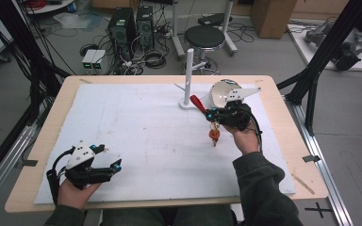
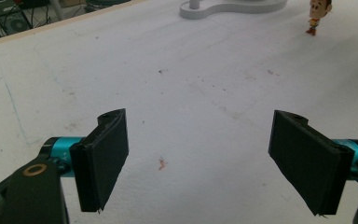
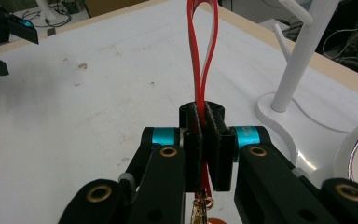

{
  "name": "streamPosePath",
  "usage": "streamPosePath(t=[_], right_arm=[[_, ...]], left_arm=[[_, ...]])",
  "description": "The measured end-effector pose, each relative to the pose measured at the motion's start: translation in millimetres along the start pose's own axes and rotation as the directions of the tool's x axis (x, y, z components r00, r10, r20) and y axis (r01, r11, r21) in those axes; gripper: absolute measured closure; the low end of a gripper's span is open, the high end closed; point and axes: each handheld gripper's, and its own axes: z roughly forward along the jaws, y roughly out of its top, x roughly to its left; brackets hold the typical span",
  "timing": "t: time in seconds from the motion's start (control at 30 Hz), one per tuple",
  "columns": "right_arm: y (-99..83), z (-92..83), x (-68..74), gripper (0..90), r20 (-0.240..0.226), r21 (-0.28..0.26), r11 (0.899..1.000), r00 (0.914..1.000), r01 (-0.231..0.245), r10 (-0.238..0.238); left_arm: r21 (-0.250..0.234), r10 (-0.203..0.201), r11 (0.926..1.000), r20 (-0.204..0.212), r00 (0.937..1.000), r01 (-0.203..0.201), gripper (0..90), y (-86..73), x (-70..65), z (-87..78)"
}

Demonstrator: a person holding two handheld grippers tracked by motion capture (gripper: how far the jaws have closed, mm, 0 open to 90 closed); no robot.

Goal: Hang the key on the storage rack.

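Your table (image 1: 37,141) carries a big white sheet (image 1: 136,136) that leaves a strip of bare wood along every edge, widest at your left; the whole middle of that sheet lies open, so you have broad free room between your two hands. At the far edge, right of centre, the white peg stand (image 1: 189,75) rises upright from its flat base, and a white bowl (image 1: 220,92) sits tipped just beside it on the right, near the sheet's far border. Your right gripper (image 1: 210,113) is up there, close in front of the stand's base and the bowl, held above the sheet with its jaws clenched on a red strap loop (image 3: 203,51); in the right gripper view the loop stands straight up out of the pinched pads. Below the jaws a small orange keychain charm (image 1: 214,135) hangs on a gold chain (image 3: 201,205), dangling over the sheet. Your left gripper (image 2: 200,161) rests low near the sheet's near-left corner, well apart from everything, its jaws spread wide with nothing between them, only bare, lightly marked sheet ahead.
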Motion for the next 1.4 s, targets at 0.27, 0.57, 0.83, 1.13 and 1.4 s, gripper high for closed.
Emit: streamPosePath(t=[0.27, 0.57, 0.83, 1.13, 1.4], right_arm=[[13.0, 0.5, -0.1, 86.3, 0.012, -0.009, 1.000, 0.9996, 0.026, -0.026], [23.8, 3.3, -3.1, 86.3, 0.039, -0.009, 1.000, 0.9990, 0.022, -0.021], [31.5, 9.1, -6.8, 86.3, 0.048, -0.001, 1.000, 0.9986, 0.019, -0.019], [43.7, 12.9, -12.2, 86.3, 0.069, -0.003, 1.000, 0.9975, 0.013, -0.013], [52.7, 19.9, -17.5, 86.3, 0.082, 0.002, 1.000, 0.9966, 0.003, -0.004]], left_arm=[[-0.001, -0.001, 1.0000, -0.001, 1.0000, 0.001, 20.4, -0.1, 0.2, -0.1], [-0.002, -0.001, 1.0000, 0.000, 1.0000, 0.001, 20.4, -0.1, 0.3, -0.1], [-0.001, -0.001, 1.0000, -0.003, 1.0000, 0.001, 20.4, -0.1, 0.7, -0.4], [0.000, 0.002, 1.0000, -0.001, 1.0000, -0.002, 20.4, -0.2, 1.0, -0.6], [-0.005, -0.003, 1.0000, -0.001, 1.0000, 0.003, 20.4, -0.2, 1.1, -0.7]])
